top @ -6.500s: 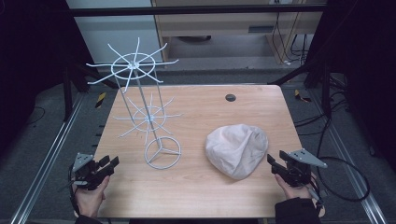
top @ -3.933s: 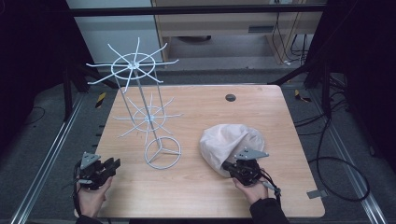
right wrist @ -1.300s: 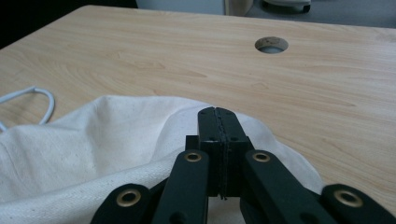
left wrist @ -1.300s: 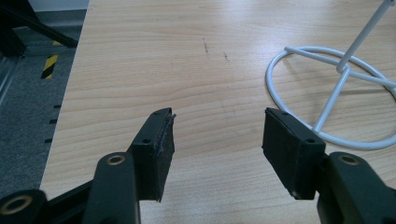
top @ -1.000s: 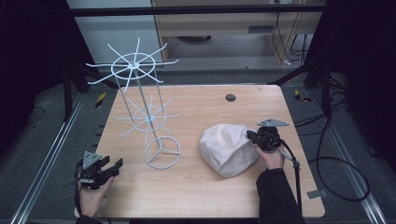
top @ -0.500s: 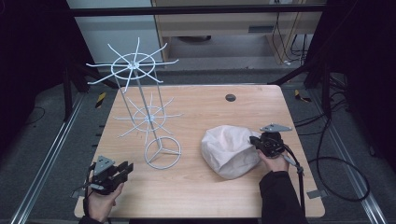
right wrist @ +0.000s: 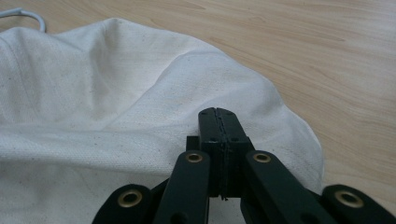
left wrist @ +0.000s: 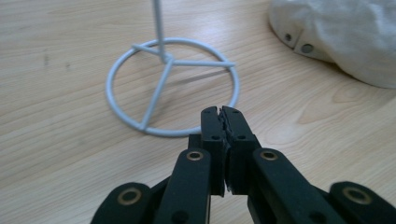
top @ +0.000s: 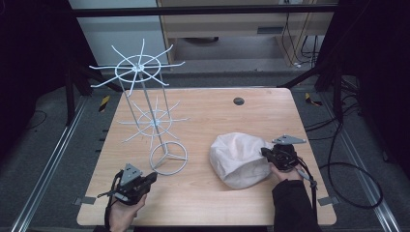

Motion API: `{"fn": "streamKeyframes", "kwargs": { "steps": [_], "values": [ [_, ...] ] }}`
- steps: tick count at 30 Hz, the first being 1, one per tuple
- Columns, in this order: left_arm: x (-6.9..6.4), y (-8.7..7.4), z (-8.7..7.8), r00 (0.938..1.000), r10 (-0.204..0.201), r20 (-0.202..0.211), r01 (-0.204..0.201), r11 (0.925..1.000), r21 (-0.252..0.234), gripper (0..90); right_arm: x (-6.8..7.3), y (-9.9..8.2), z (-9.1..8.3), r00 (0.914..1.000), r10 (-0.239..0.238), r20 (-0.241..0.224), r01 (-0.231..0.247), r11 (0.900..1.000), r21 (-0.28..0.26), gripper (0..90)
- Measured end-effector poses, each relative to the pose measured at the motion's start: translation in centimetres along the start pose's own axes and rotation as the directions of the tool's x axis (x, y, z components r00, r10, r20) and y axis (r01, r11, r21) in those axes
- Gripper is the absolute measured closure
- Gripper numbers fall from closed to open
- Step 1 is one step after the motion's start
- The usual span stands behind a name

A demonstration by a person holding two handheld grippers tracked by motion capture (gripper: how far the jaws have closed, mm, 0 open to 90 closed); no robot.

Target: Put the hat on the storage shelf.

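Item: your left tongs (left wrist: 221, 111) have just closed on nothing, rack base (left wrist: 173, 86) just ahead. Right tongs (right wrist: 219, 113) shut (cloth hat (right wrist: 116, 116) beneath, grip unclear); hanging awaits.

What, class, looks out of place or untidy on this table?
The white fabric hat lies crumpled on the wooden table rather than hanging on the wire hat rack, which stands upright and bare. Nothing is spilled or visibly damaged.

Wooden desk (top: 203, 203): white wire rack (top: 167, 157) at left, off-white cloth hat (top: 237, 159) at right, small dark disc (top: 238, 101) at far edge.
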State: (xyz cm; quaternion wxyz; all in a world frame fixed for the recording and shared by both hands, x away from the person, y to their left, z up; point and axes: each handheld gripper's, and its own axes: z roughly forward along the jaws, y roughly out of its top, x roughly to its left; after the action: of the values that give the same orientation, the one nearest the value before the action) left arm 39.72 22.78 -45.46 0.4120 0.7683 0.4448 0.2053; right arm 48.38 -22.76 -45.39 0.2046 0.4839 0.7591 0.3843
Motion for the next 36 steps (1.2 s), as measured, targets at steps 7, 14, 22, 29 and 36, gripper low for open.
{"fn": "streamKeyframes", "kwargs": {
  "steps": [7, 14, 22, 29, 36],
  "values": [
    [-2.1, 0.7, 1.1, 0.9989, 0.027, 0.038, -0.027, 0.9996, -0.01, 89.5, 0.4, -0.9, -0.7, 1.0, 0.003, -0.006, -0.003, 1.0, 0.002, 90.0],
    [-4.4, 2.0, 2.3, 0.9952, 0.059, 0.079, -0.056, 0.9975, -0.043, 89.6, 0.9, -1.7, -1.4, 0.9999, 0.007, -0.014, -0.007, 1.0, -0.002, 90.0],
    [-7.2, 3.4, 4.4, 0.9876, 0.098, 0.123, -0.091, 0.994, -0.062, 89.7, 0.6, -1.7, -1.8, 0.9998, 0.013, -0.016, -0.013, 0.9996, -0.026, 90.0],
    [-9.1, 4.4, 6.1, 0.9808, 0.119, 0.155, -0.11, 0.9917, -0.067, 89.7, -0.7, -1.0, -2.0, 0.9996, 0.025, 0.014, -0.024, 0.9969, -0.075, 90.0],
    [-11.3, 4.9, 6.0, 0.967, 0.143, 0.211, -0.127, 0.9882, -0.085, 89.7, -2.1, -1.1, -1.3, 0.9974, 0.051, 0.051, -0.048, 0.9973, -0.055, 90.0]
  ]
}}
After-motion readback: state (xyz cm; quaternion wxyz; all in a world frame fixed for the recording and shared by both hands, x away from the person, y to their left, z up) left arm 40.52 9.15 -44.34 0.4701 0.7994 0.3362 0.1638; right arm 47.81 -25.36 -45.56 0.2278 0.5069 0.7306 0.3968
